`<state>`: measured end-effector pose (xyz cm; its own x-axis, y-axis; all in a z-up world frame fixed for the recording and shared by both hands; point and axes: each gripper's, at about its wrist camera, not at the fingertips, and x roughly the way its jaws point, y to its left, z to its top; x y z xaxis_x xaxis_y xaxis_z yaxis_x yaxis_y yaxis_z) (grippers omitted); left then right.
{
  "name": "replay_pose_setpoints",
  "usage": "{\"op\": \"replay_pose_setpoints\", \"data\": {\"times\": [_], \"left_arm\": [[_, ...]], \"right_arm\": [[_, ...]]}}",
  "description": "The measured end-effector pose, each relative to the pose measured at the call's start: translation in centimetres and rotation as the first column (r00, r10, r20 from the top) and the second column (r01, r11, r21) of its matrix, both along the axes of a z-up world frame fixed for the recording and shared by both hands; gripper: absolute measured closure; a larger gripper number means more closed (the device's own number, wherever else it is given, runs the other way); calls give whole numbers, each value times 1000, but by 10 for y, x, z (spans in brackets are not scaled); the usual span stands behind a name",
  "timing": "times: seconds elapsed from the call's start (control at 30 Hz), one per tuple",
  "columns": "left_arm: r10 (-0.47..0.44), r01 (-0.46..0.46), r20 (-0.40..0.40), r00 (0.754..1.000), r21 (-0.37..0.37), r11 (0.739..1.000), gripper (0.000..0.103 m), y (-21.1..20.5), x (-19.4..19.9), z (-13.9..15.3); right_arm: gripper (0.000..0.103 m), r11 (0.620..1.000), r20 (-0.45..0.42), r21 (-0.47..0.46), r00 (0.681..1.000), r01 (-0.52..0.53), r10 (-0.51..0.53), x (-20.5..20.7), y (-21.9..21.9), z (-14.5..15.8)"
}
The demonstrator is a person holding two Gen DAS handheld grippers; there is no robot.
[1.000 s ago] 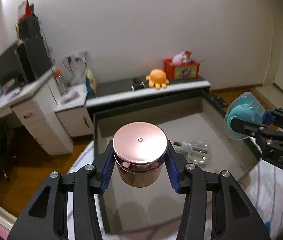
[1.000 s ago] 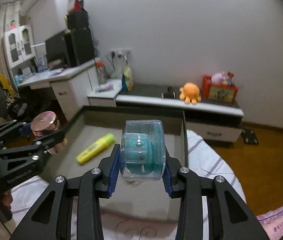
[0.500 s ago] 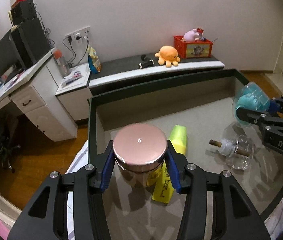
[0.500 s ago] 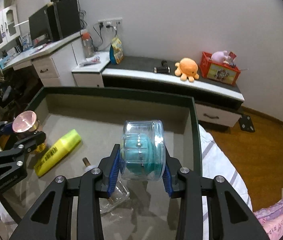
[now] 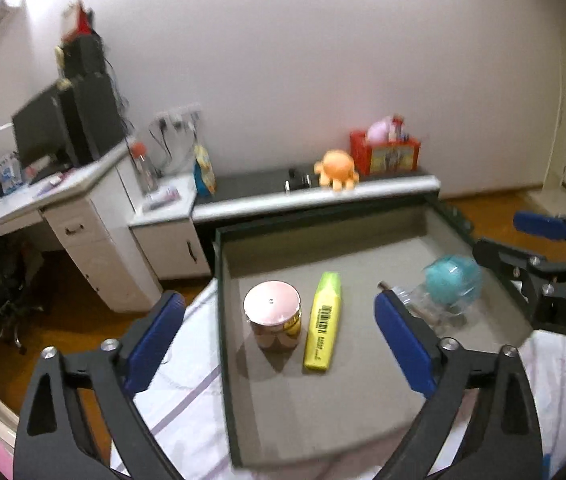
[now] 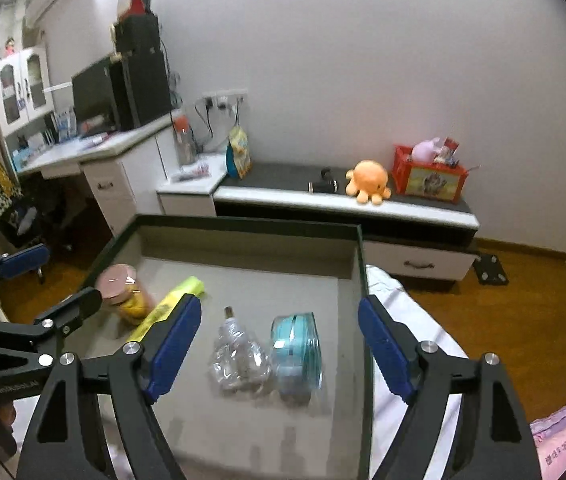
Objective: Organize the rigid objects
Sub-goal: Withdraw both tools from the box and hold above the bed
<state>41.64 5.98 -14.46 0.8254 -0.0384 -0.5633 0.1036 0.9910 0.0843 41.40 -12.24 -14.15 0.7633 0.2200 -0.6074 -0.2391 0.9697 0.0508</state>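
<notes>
Now your left gripper (image 5: 279, 324) has just sprung wide, gripping nothing; the pink-lidded jar (image 5: 273, 320) stands upright in the tray (image 5: 225, 280), just beside the yellow highlighter (image 5: 322, 328). Your right gripper (image 6: 279, 348) has likewise just opened, and the teal dispenser (image 6: 297, 350) lies below beside a clear bottle (image 6: 239, 356).

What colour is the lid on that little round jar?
Shiny pink, rose-gold lid on the jar; clearest in the left wrist view.
</notes>
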Motion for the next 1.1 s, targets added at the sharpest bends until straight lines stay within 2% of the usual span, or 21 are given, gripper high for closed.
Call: {"op": "replay_pose_setpoints", "data": {"times": [0.03,0.13,0.2,0.47,0.67,0.83,1.1], "left_arm": [[3,-3,38,999,-12,1000,0,1,-18,9],[11,-7,107,994,-41,999,0,6,-59,26],[33,-23,152,988,-64,998,0,8,-93,38],[94,-79,270,958,-65,995,0,13,-208,56],[109,-89,321,941,-77,993,0,9,-274,66],[101,-85,369,924,-60,995,0,1,-313,76],[96,-93,423,901,-29,995,0,-12,-353,83]], "right_arm": [[20,1000,17,7,1000,1,-1,-8,-1,4],[13,1000,82,17,997,3,-5,-48,-4,18],[0,1000,127,28,992,8,-12,-80,-5,27],[0,999,257,51,966,7,-20,-186,-8,47],[0,997,332,62,942,34,-53,-250,-9,57],[0,997,365,77,930,23,-50,-291,-15,61],[0,994,403,106,913,17,-59,-338,-24,66]]}}
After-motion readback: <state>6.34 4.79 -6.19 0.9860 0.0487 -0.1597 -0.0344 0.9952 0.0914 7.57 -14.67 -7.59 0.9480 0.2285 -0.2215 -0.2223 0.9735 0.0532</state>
